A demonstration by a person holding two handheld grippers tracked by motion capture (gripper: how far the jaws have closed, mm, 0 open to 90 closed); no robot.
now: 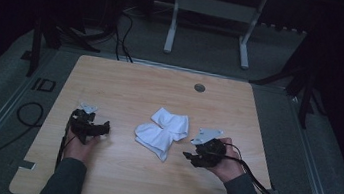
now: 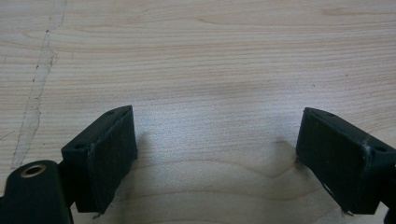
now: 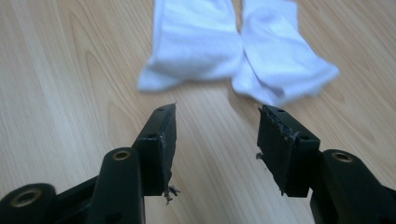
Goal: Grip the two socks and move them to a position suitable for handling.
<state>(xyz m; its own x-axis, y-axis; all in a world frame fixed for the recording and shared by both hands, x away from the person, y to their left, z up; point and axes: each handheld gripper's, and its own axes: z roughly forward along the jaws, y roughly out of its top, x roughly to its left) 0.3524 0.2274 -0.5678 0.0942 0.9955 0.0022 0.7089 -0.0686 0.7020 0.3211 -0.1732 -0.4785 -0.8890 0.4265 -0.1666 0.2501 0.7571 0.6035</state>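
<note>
Two white socks [image 1: 163, 132] lie bunched together near the middle of the wooden table [image 1: 126, 86]. In the right gripper view the socks [image 3: 233, 46] rest just beyond the jaw tips. My right gripper [image 1: 188, 155] is held low to the right of the socks, open, nothing between its jaws [image 3: 215, 140]. My left gripper [image 1: 104, 127] is held low at the left of the table, a short way from the socks, open wide over bare wood [image 2: 217, 154].
A round grommet [image 1: 200, 87] sits near the table's far edge. Cables [image 1: 31, 114] lie on the floor at the left, and a white stand [image 1: 211, 16] is beyond the table. Dark tripod legs [image 1: 306, 94] flank the far corners.
</note>
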